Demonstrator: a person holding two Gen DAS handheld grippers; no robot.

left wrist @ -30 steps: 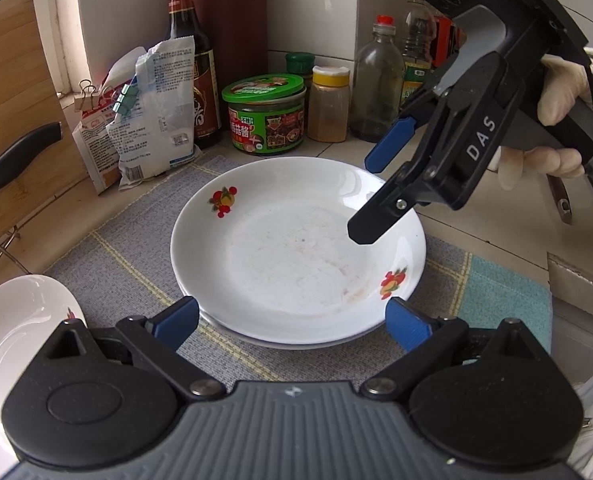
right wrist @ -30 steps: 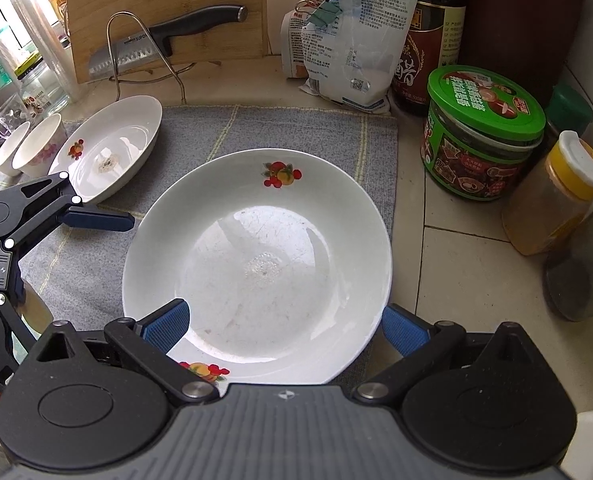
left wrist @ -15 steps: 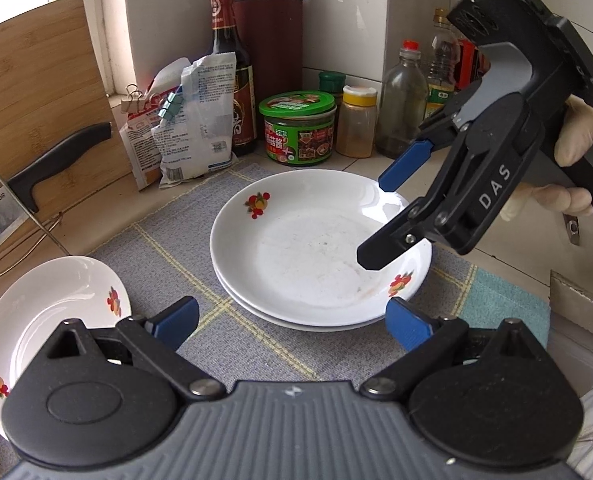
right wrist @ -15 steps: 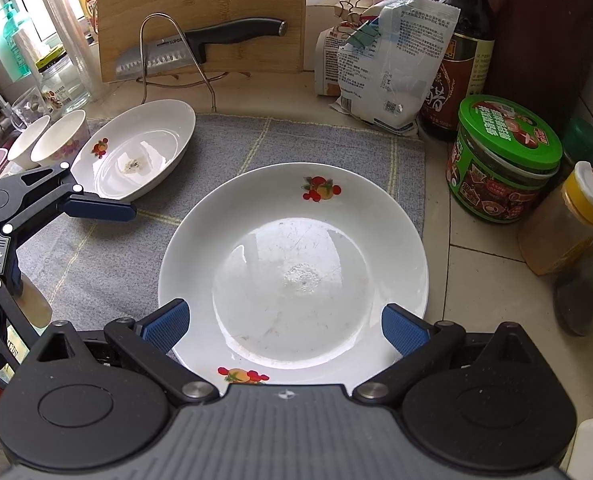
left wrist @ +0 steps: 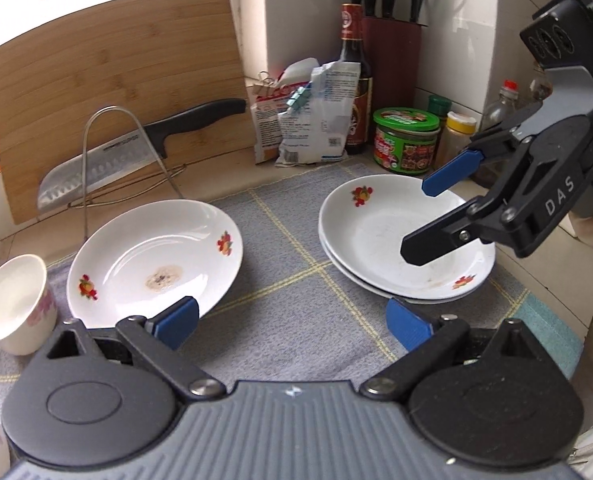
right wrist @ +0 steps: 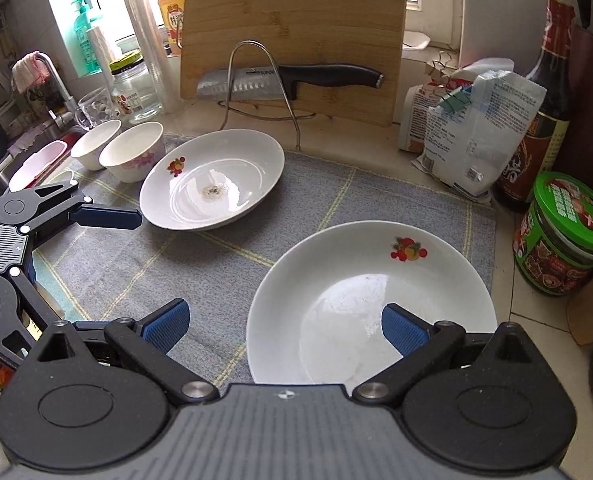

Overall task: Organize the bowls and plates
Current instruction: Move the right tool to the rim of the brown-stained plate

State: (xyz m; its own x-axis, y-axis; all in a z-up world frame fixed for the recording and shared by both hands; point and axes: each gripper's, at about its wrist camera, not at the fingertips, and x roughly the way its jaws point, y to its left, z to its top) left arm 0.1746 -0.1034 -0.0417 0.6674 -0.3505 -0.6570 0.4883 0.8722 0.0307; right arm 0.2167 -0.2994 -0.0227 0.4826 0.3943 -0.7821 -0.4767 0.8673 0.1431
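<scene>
Two white fruit-patterned plates (left wrist: 376, 236) sit stacked on the right of the grey mat (left wrist: 288, 264); the right wrist view shows the stack (right wrist: 336, 280) just ahead. A single stained plate (left wrist: 156, 256) lies on the mat's left, also seen in the right wrist view as the far plate (right wrist: 212, 184). My left gripper (left wrist: 292, 320) is open and empty, low over the mat between the plates. My right gripper (left wrist: 422, 218) is open, hovering over the stack's right side. From its own camera the right gripper (right wrist: 284, 324) holds nothing. The left gripper's upper finger (right wrist: 108, 216) points at the single plate.
Two flower-patterned bowls (right wrist: 132, 156) stand left of the single plate, and one bowl (left wrist: 12, 304) shows near my left gripper. A knife (left wrist: 136, 148) rests on a wire rack against a cutting board (left wrist: 116, 80). Packets (left wrist: 316, 112), a sauce bottle (left wrist: 354, 76) and jars (left wrist: 406, 140) line the back.
My left gripper has drawn back and swung left, so the single plate and a bowl have come into view. My right gripper has also pulled back from the stack. Both stay open.
</scene>
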